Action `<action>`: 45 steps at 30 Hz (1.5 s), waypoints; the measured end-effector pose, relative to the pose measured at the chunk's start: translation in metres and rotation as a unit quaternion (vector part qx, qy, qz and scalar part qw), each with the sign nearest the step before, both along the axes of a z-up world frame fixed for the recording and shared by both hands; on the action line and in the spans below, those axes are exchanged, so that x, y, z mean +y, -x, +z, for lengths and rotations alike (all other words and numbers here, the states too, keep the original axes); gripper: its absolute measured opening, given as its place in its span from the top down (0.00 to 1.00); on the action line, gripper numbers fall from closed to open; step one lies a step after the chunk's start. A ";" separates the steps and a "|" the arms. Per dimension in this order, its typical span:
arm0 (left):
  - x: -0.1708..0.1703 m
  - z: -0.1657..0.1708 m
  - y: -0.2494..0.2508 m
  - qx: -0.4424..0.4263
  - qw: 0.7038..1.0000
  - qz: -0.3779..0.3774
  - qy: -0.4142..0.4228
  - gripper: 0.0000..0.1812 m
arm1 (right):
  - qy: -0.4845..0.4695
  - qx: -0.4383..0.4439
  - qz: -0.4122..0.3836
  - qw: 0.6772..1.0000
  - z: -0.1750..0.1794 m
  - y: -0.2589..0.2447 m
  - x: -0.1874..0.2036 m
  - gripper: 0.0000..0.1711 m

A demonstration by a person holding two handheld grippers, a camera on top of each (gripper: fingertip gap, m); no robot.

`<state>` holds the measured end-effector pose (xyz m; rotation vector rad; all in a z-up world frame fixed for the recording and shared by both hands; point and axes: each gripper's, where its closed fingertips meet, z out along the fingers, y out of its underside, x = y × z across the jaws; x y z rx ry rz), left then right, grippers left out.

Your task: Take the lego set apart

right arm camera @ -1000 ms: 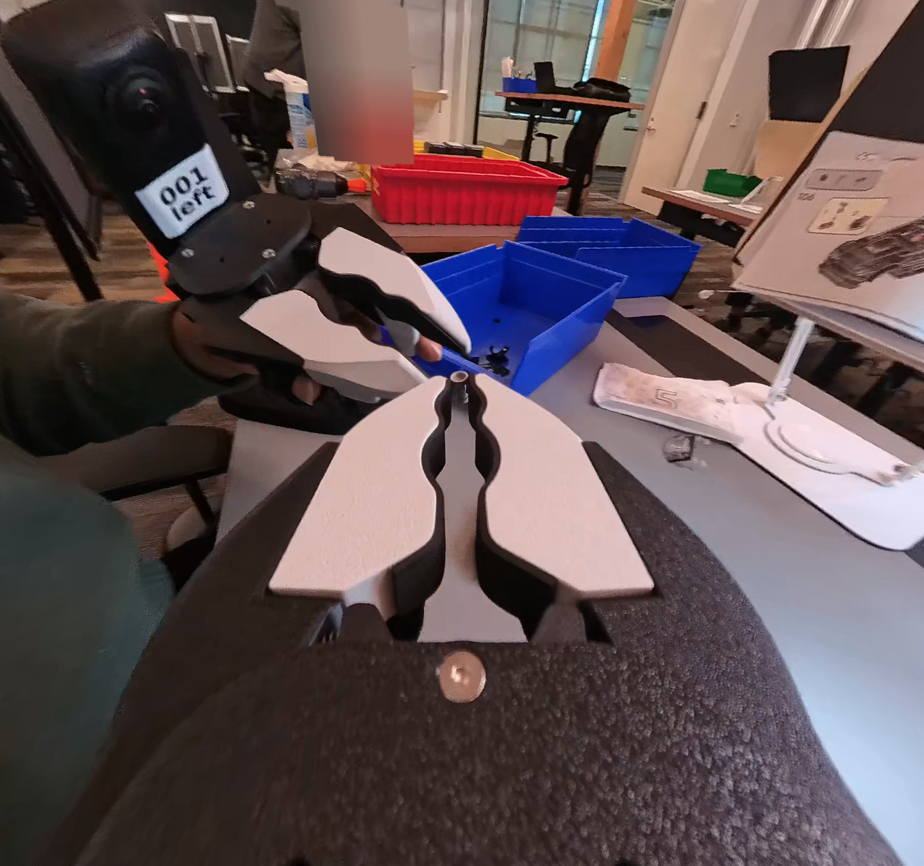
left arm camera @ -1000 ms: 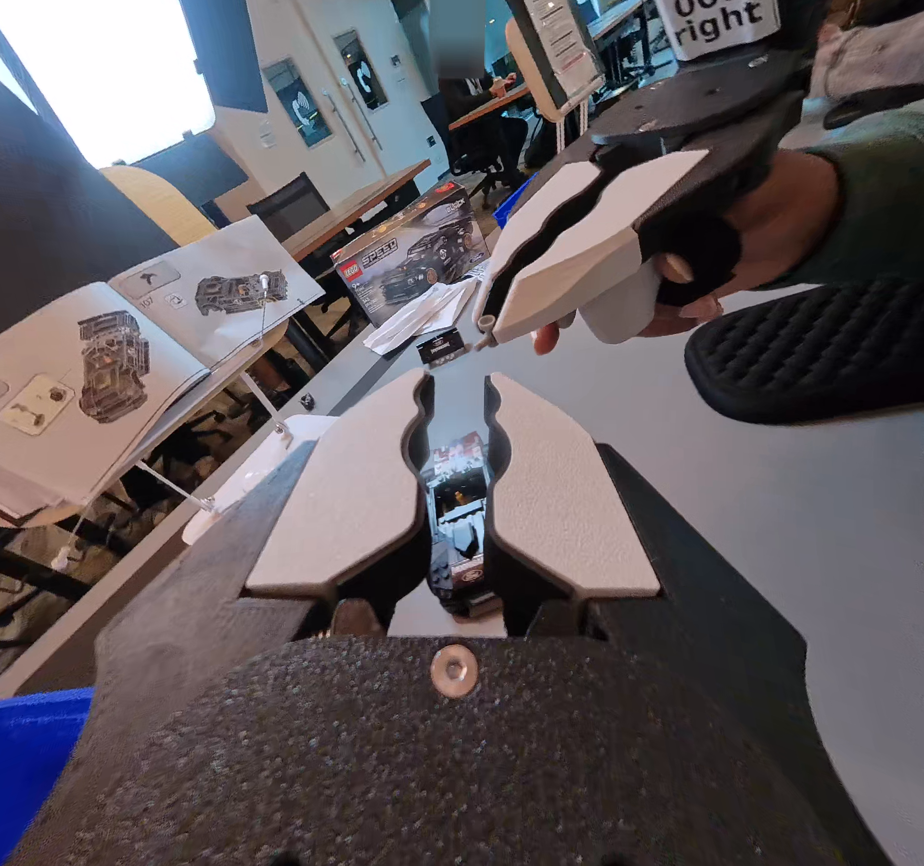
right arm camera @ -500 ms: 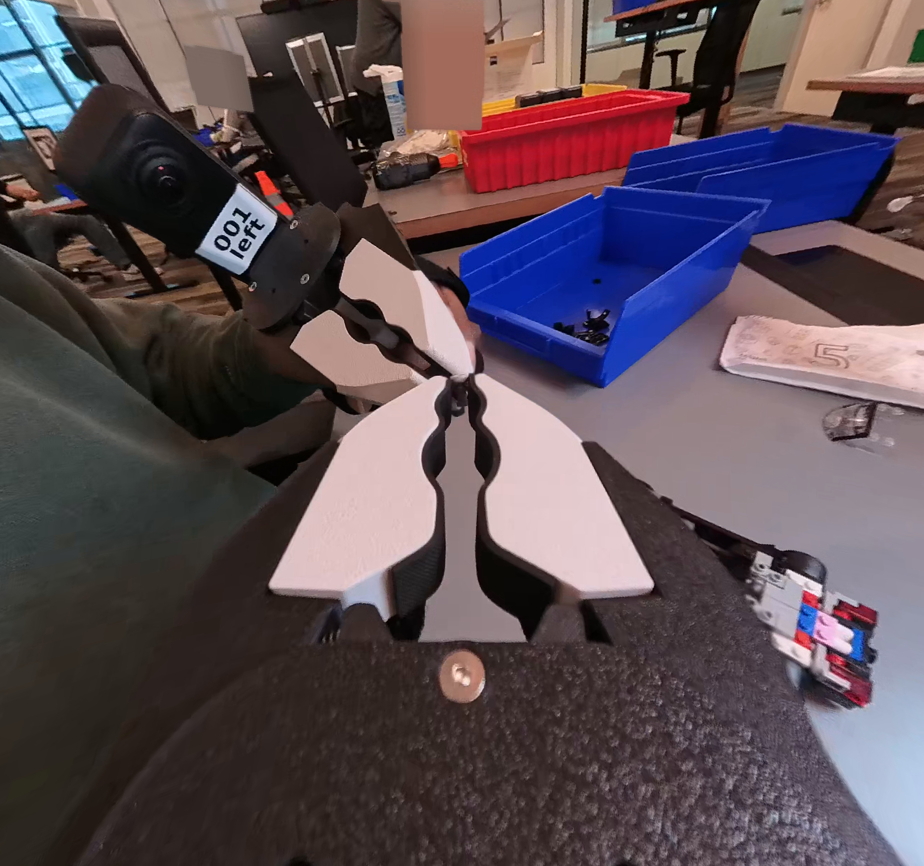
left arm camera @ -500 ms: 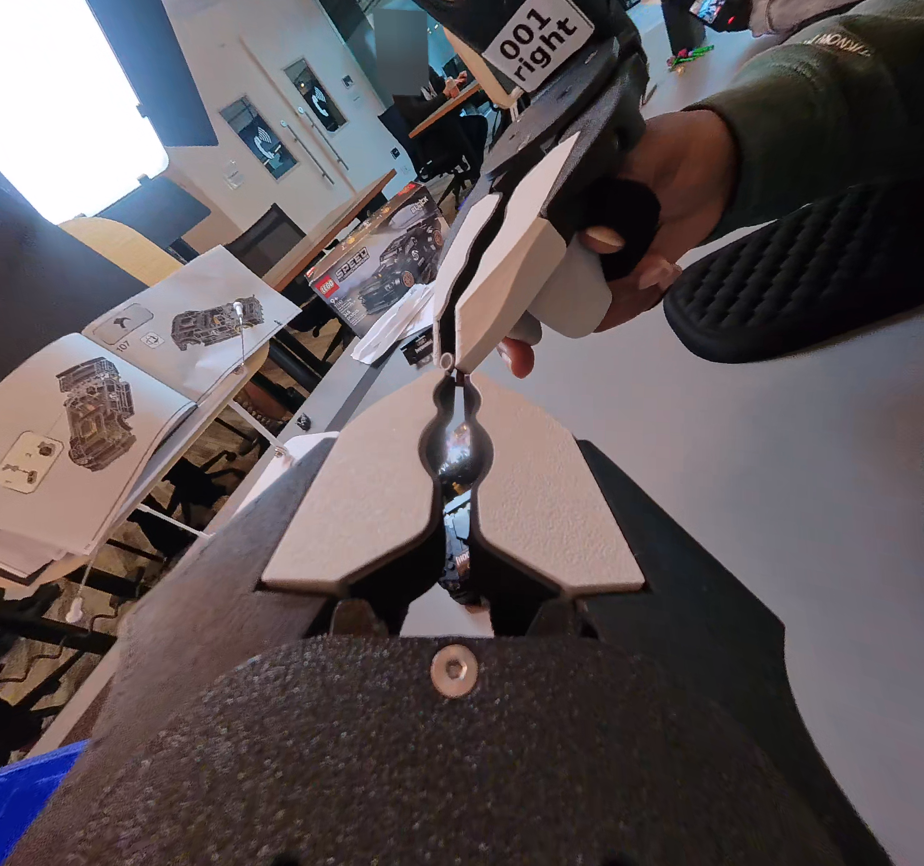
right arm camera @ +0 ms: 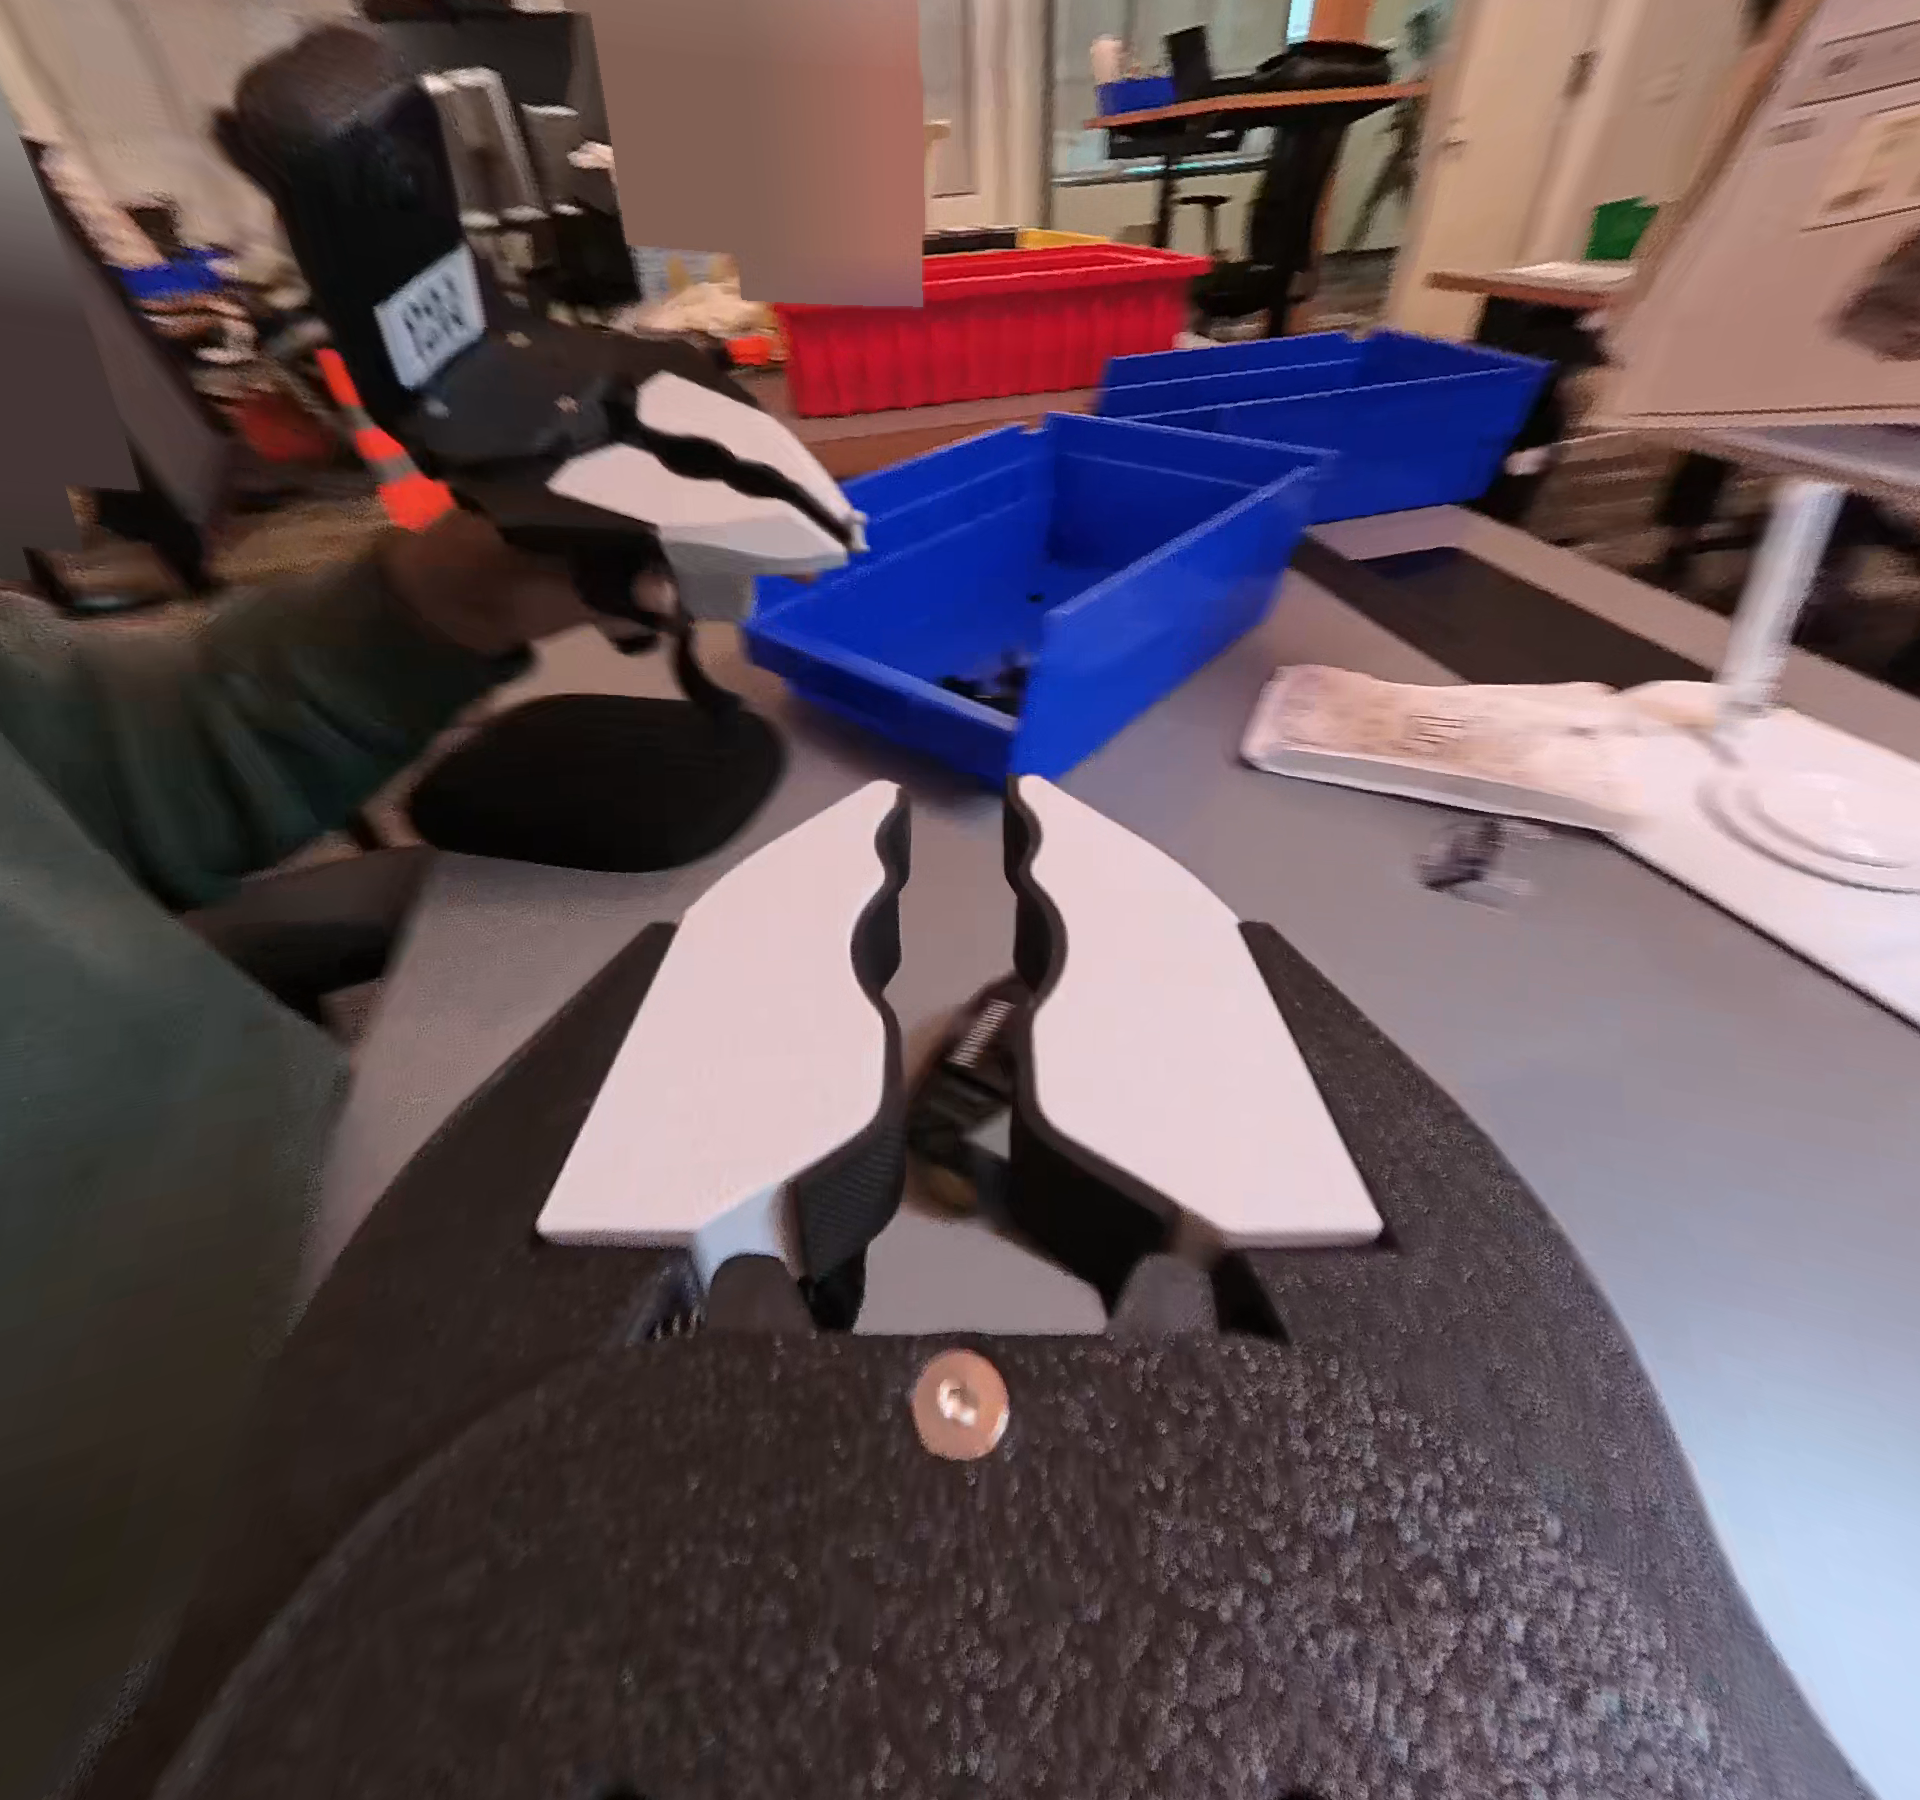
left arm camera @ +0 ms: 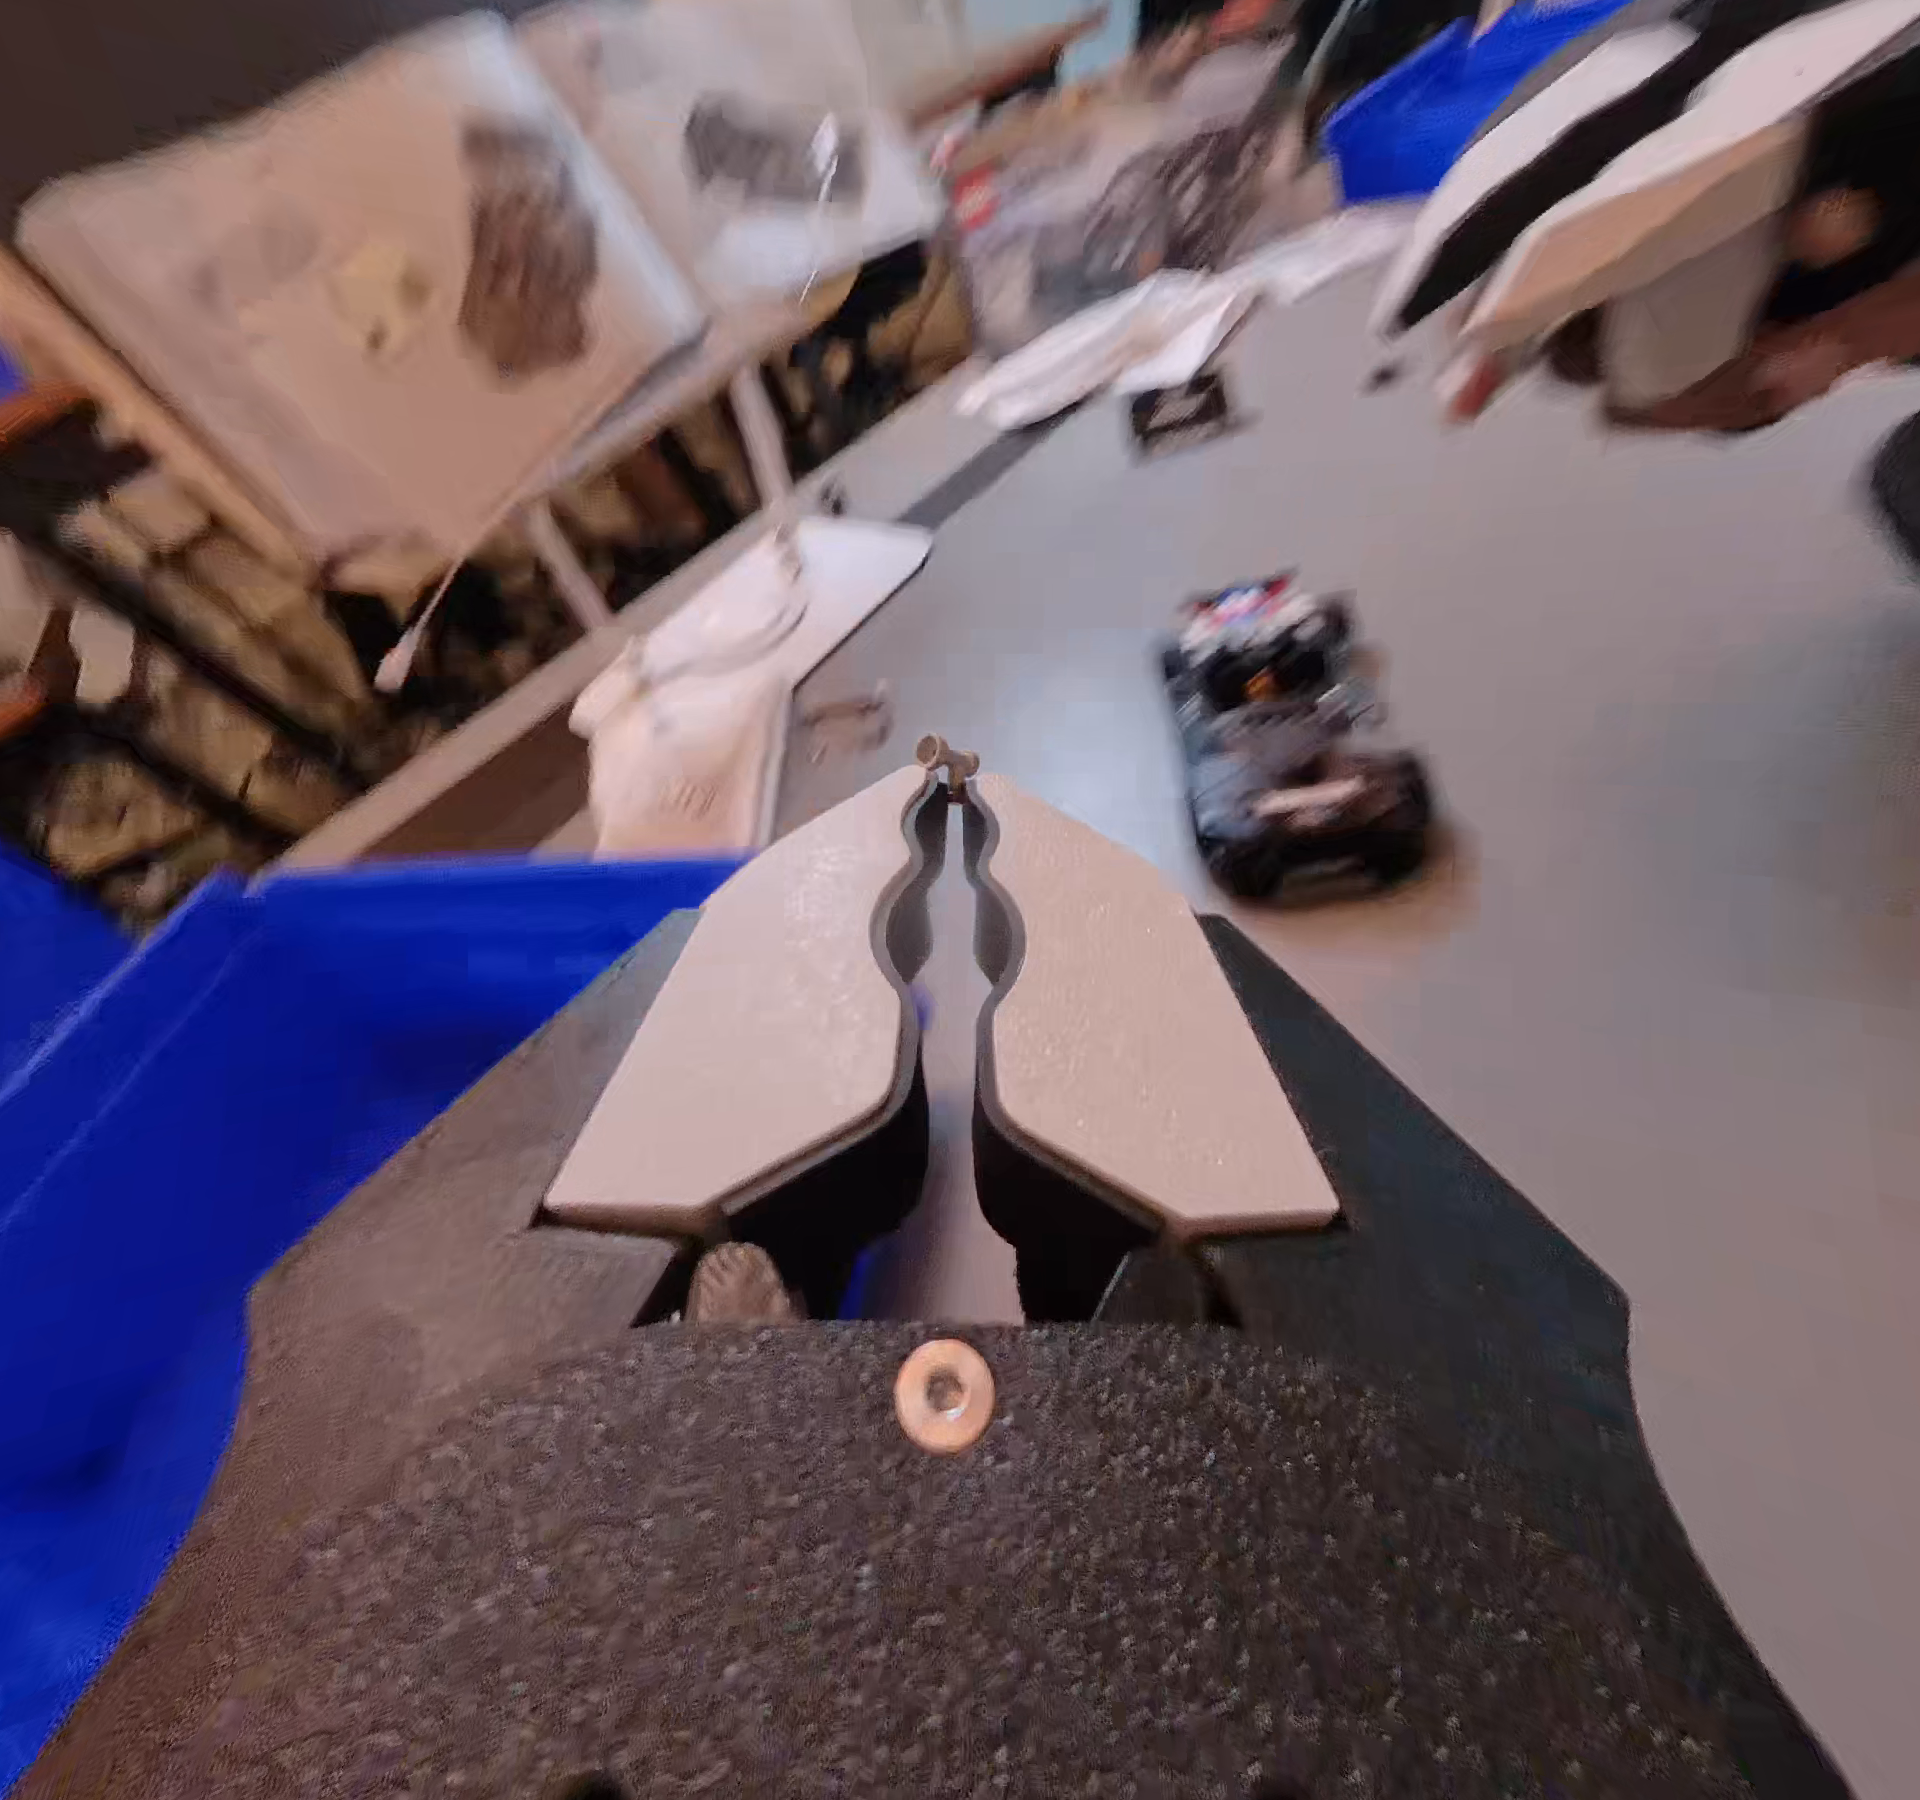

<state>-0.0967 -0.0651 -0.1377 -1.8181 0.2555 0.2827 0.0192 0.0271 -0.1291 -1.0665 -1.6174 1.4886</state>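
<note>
My left gripper (left arm camera: pixel 951 789) is shut on a small tan Lego pin (left arm camera: pixel 945 761) that sticks out of its fingertips. In the right wrist view, the left gripper (right arm camera: pixel 847 529) hovers over the near rim of the blue bin (right arm camera: pixel 1143 607), which has several dark pieces in it. The Lego car (left arm camera: pixel 1299 753), dark with red and white at its far end, lies on the grey table (left arm camera: pixel 1558 919). My right gripper (right arm camera: pixel 956 794) is open with nothing between its pads. A dark part of the car (right arm camera: pixel 961 1075) shows below through its gap. The right gripper also shows in the left wrist view (left arm camera: pixel 1455 316), at the upper right.
An open instruction booklet (left arm camera: pixel 364 244) stands on a holder at the table's left edge. A white bag (right arm camera: pixel 1455 742) lies on the table beside the holder's white base (right arm camera: pixel 1818 815). A second blue bin (right arm camera: pixel 1351 410) and a red bin (right arm camera: pixel 987 327) stand behind. A black pad (right arm camera: pixel 592 784) lies on the left. About 15 cm separates my left fingertips from my right.
The left gripper shut on the pin that the right gripper held. The right gripper then opened and drew away. The left gripper swung with the pin toward the blue bin.
</note>
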 end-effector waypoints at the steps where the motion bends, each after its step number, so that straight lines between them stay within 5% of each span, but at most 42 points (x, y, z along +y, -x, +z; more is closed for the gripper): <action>1: -0.003 -0.008 0.023 -0.005 0.999 0.027 0.020 0.98 | -0.015 0.005 -0.026 1.000 -0.005 0.003 0.014 0.90; 12: -0.012 -0.092 0.114 -0.113 0.954 0.187 0.207 0.98 | -0.070 0.003 -0.215 0.974 -0.040 -0.002 0.109 0.91; 18: -0.011 -0.095 0.123 -0.125 0.946 0.215 0.208 0.98 | -0.100 0.001 -0.221 0.970 -0.025 -0.037 0.107 0.91; 25: -0.002 -0.076 0.110 -0.133 0.948 0.249 0.147 0.85 | -0.081 -0.023 -0.216 0.973 -0.035 -0.084 0.119 0.91; 32: 0.070 -0.042 0.022 -0.106 0.989 0.089 0.043 0.89 | -0.077 -0.063 -0.193 0.976 -0.057 -0.090 0.133 0.91; 38: 0.106 -0.064 -0.041 -0.149 0.983 -0.072 0.083 0.83 | -0.077 -0.088 -0.133 0.984 -0.068 -0.049 0.119 0.90; 45: 0.114 -0.083 -0.065 -0.150 0.962 -0.163 0.159 0.67 | -0.107 -0.116 -0.069 0.985 -0.074 0.008 0.089 0.89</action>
